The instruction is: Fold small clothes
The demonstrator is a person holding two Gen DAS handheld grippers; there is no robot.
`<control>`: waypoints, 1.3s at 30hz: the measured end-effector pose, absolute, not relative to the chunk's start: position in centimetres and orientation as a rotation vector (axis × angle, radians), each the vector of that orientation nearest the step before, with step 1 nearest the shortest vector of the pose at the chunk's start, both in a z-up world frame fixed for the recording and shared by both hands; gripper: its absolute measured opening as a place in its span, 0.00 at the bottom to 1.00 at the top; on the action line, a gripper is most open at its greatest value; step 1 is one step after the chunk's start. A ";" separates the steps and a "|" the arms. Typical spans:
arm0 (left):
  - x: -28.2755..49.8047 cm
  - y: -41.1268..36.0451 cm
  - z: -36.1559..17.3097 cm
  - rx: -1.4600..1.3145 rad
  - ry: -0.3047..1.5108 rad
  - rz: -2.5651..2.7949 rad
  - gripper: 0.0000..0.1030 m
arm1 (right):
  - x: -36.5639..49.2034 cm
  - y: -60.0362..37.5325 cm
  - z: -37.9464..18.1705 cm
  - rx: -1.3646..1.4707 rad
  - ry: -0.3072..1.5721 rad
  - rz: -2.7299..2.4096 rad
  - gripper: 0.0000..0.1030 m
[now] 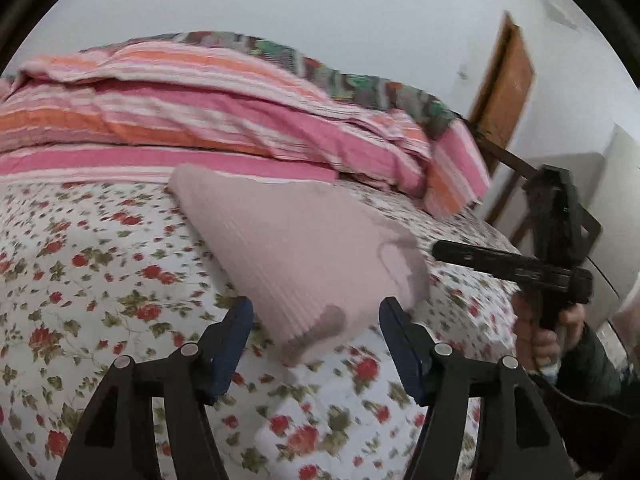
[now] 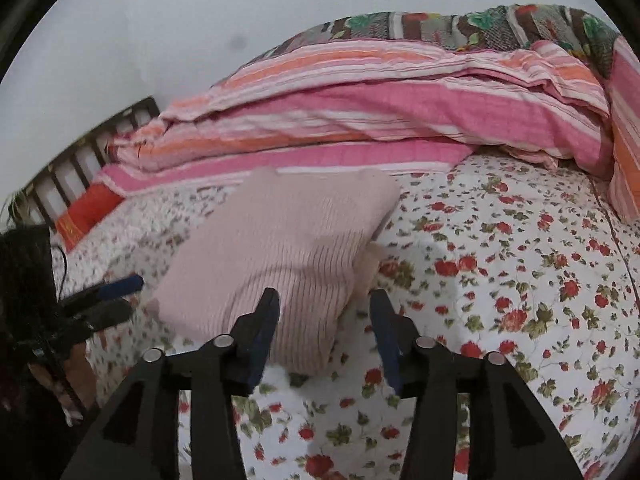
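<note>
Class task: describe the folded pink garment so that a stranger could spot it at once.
Start at the bed with the floral sheet. In front of the striped pink-and-orange quilt lies the garment. It alone is plain pale pink and ribbed, without flowers or stripes.

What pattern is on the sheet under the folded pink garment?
White sheet with small red flowers and green leaves; clearest in the right wrist view.
</note>
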State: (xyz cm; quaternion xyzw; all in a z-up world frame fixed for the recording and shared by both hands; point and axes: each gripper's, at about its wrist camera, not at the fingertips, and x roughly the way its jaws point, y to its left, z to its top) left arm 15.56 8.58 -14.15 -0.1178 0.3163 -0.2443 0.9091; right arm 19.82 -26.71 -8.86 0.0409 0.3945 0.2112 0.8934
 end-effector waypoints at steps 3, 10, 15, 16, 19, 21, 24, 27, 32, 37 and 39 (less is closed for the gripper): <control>17.6 9.2 -15.2 -0.326 0.709 -0.462 0.62 | 21.4 -26.5 -9.0 0.142 0.824 0.416 0.59; 22.1 9.4 -18.2 -0.530 0.831 -0.459 0.62 | 25.5 -25.9 -12.6 0.266 0.932 0.369 0.60; 22.8 7.5 -19.2 -0.510 0.869 -0.433 0.64 | 25.8 -26.0 -14.8 0.308 0.951 0.390 0.63; 22.8 7.1 -19.2 -0.499 0.867 -0.426 0.64 | 26.0 -26.2 -14.9 0.319 0.952 0.400 0.63; 22.9 6.5 -19.1 -0.491 0.860 -0.403 0.61 | 26.4 -26.3 -15.5 0.349 0.963 0.415 0.67; 22.9 6.1 -19.1 -0.481 0.854 -0.383 0.57 | 26.5 -26.2 -15.7 0.360 0.966 0.422 0.67; 22.9 5.7 -18.9 -0.454 0.843 -0.357 0.49 | 26.4 -26.0 -15.7 0.340 0.963 0.432 0.65; 22.7 5.7 -18.6 -0.439 0.824 -0.345 0.41 | 26.2 -25.7 -15.9 0.365 0.975 0.508 0.31; 22.3 5.7 -18.1 -0.427 0.802 -0.346 0.32 | 24.9 -24.6 -15.0 0.317 0.920 0.481 0.22; 21.5 6.6 -17.9 -0.449 0.802 -0.360 0.29 | 23.5 -24.5 -14.1 0.354 0.907 0.460 0.19; 20.7 6.9 -17.7 -0.442 0.805 -0.366 0.29 | 22.8 -24.5 -13.9 0.368 0.916 0.458 0.18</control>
